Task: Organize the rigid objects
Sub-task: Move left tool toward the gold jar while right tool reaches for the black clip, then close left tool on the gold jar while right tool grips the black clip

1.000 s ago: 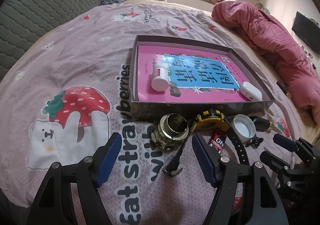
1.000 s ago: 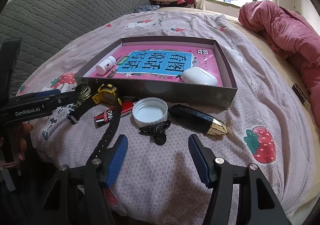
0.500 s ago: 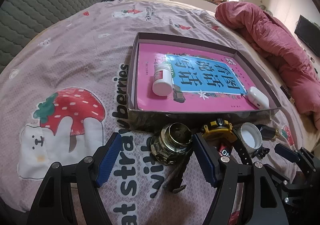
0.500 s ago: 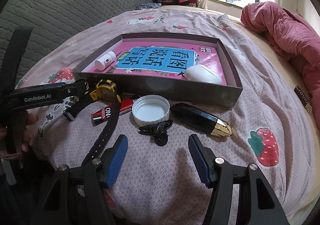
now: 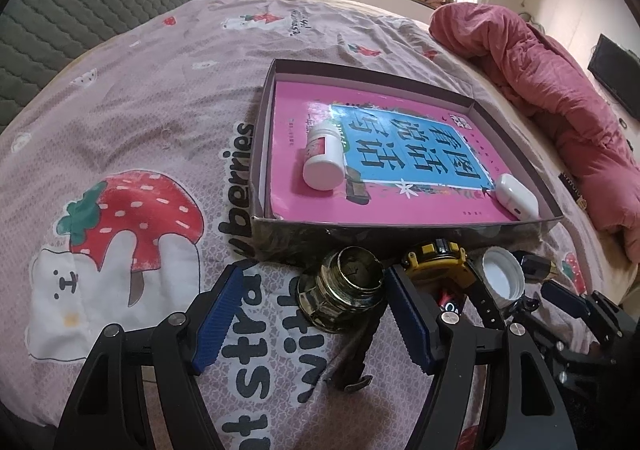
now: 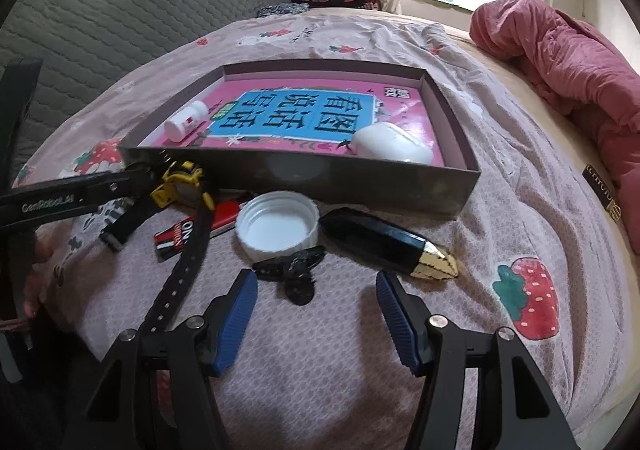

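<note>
The round brass-and-glass jar [image 5: 345,292] sits on the bed, just in front of the box's near wall. It is between the blue pads of the left gripper [image 5: 308,316]. The jaws are closing, but the left pad is still apart from the jar; the right pad is right beside it, can't tell if touching.

Next to the jar, on its right: a yellow-and-black wrist watch w/ a long black strap [image 6: 182,185], a red-and-black flat lighter [image 6: 188,230], a white plastic screw cap lying open side up [image 6: 278,225], a small black hair clip [image 6: 294,270] & a black bullet-shaped case w/ a gold tip [image 6: 386,244].

The right gripper [image 6: 316,308] hangs over the bed near the hair clip. Its jaws are closing w/ nothing between the pads.

Behind all this is the flat dark cardboard box [image 5: 360,236]. Inside lies a pink-and-blue book [image 5: 400,153], w/ a small white pill bottle [image 5: 325,159] on its side at the left & a white earbud case [image 5: 516,195] in the near right corner.

All of it rests on a pink bedsheet w/ strawberry bears [image 5: 120,153]. A red quilt [image 5: 540,61] is bunched up at the right.
</note>
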